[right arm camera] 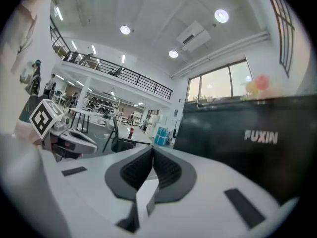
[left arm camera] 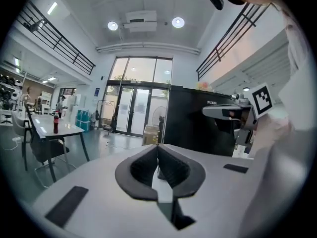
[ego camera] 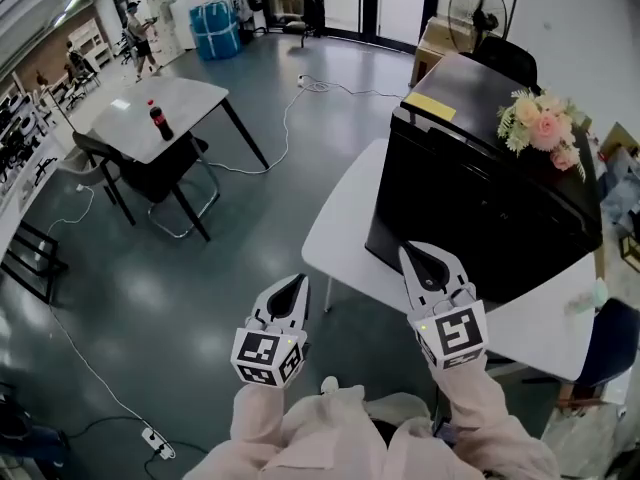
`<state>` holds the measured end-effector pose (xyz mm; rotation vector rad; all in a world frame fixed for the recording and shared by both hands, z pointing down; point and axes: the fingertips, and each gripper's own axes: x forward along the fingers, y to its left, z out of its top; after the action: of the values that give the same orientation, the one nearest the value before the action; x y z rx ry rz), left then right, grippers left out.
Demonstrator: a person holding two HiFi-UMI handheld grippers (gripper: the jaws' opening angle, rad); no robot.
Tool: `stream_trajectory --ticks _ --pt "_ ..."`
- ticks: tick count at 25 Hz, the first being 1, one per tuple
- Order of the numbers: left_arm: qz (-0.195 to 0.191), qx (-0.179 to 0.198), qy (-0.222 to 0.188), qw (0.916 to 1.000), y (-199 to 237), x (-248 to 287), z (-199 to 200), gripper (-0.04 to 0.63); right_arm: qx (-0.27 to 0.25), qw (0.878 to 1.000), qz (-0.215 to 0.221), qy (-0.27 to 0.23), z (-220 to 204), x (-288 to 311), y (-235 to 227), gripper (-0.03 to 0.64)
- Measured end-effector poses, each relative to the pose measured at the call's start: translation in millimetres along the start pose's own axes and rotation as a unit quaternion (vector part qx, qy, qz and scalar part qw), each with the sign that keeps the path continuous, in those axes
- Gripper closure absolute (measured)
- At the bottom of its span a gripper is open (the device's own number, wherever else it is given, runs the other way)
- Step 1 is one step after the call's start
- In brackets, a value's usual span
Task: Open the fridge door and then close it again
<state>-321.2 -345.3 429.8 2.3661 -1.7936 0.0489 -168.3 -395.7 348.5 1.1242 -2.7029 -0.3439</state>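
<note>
The black fridge (ego camera: 480,193) stands on a white round-cornered table (ego camera: 345,230) at the right, its door shut. My right gripper (ego camera: 410,256) hovers just before the fridge's near front corner, jaws shut and empty. My left gripper (ego camera: 297,286) hangs left of the table's edge, over the floor, also shut with nothing in it. In the right gripper view the fridge (right arm camera: 247,133) fills the right side beyond the closed gripper (right arm camera: 152,150). The left gripper view shows its closed tips (left arm camera: 157,147), the fridge (left arm camera: 198,125) ahead and the right gripper (left arm camera: 223,112) beside it.
Pink flowers (ego camera: 545,123) and a yellow note (ego camera: 430,106) lie on the fridge top. A second white table (ego camera: 190,103) with a cola bottle (ego camera: 160,120) and chairs stands far left. A cable (ego camera: 285,118) and a power strip (ego camera: 157,441) cross the floor. A fan (ego camera: 475,13) stands behind the fridge.
</note>
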Motion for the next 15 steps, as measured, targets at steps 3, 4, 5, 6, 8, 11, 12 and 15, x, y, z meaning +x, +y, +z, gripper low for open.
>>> stream_trajectory --ticks 3,4,5,6,8,11,12,15 --pt "-0.049 0.017 -0.004 0.9986 -4.6 17.6 12.3 0.586 -0.064 0.997 -0.034 -0.008 27.9 -4.9 -14.2 0.604" --pt "-0.064 0.023 -0.005 0.9977 -6.1 22.9 16.3 0.586 -0.086 0.995 -0.045 -0.009 36.4 -7.5 -19.0 0.604" --pt "-0.077 0.029 -0.006 0.9966 -7.8 27.9 20.7 0.586 -0.106 0.993 -0.056 -0.008 44.6 -10.1 -24.3 0.606" --pt "-0.090 0.034 -0.008 0.9953 -9.7 32.7 25.6 0.586 -0.122 0.990 -0.066 -0.004 52.4 -12.5 -30.0 0.604" --pt "-0.119 0.044 -0.012 0.9919 -15.2 41.7 35.9 0.586 -0.149 0.985 -0.080 0.015 66.1 -16.7 -41.6 0.604" --pt "-0.157 0.063 -0.016 0.9854 -25.7 53.4 49.7 0.586 -0.194 0.974 -0.097 0.062 81.8 -20.8 -59.2 0.604" --pt "-0.167 0.068 -0.019 0.9835 -29.0 56.7 54.0 0.586 -0.207 0.970 -0.101 0.074 86.4 -20.3 -64.5 0.603" --pt "-0.193 0.062 -0.032 0.9787 -38.0 65.8 68.9 0.586 -0.238 0.962 -0.095 0.093 100.0 -10.8 -74.6 0.587"
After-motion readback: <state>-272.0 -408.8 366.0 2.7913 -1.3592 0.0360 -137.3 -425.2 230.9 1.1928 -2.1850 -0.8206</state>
